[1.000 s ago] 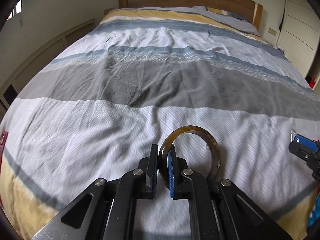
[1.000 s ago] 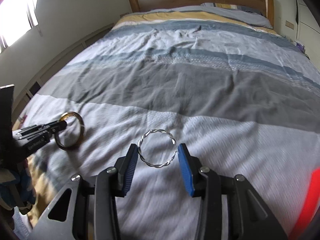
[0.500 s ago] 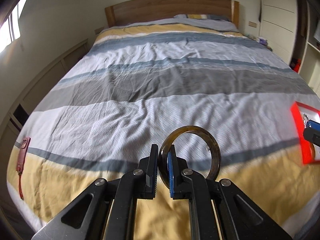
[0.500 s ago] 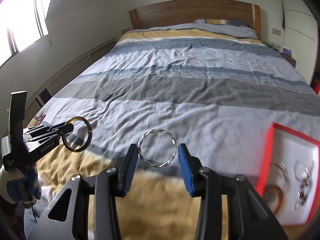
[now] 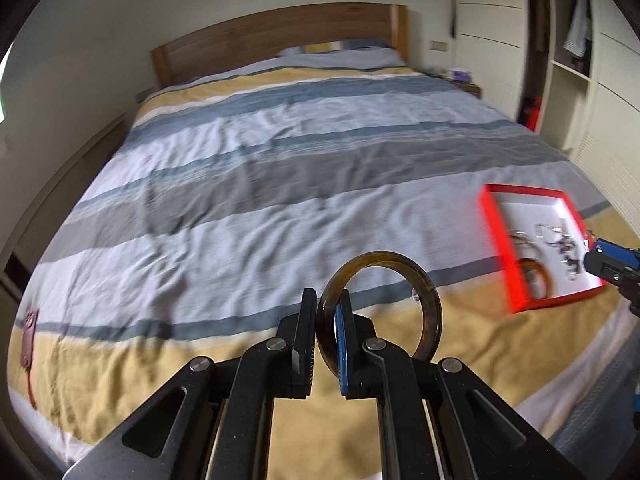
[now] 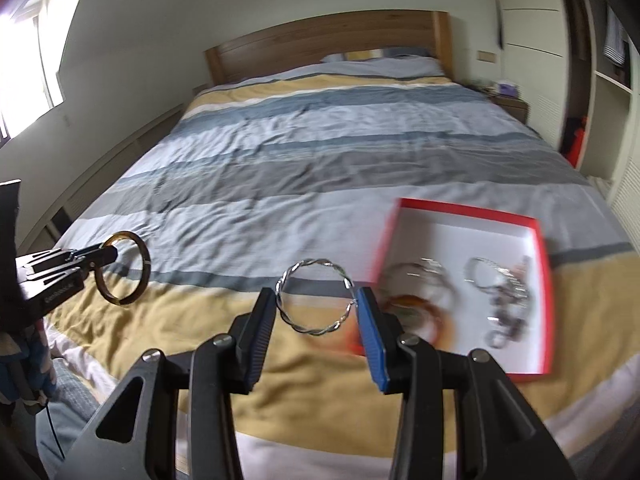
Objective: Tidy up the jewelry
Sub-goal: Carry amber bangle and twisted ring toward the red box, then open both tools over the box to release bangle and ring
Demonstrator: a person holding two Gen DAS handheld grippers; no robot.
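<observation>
My left gripper point(image 5: 325, 320) is shut on a dark amber bangle point(image 5: 424, 300) and holds it in the air above the bed's foot; it also shows at the left of the right wrist view point(image 6: 134, 252). My right gripper point(image 6: 316, 306) is shut on a twisted silver bangle point(image 6: 314, 330), held by its two sides above the yellow stripe. A red box point(image 6: 546, 280) with a white inside lies on the bed at the right, holding an amber bangle point(image 6: 430, 306) and several silver pieces point(image 6: 504, 292). The box also shows in the left wrist view point(image 5: 496, 248).
A striped duvet point(image 5: 280, 216) covers the bed, with a wooden headboard point(image 5: 280, 40) and pillows at the far end. A brown strap point(image 5: 30, 332) lies at the bed's left edge. White wardrobes point(image 5: 600, 92) stand along the right; a window point(image 6: 24, 72) is at the left.
Both grippers have drawn back and up from the bed with their bangles still held. The red box has come fully into view at the right.
</observation>
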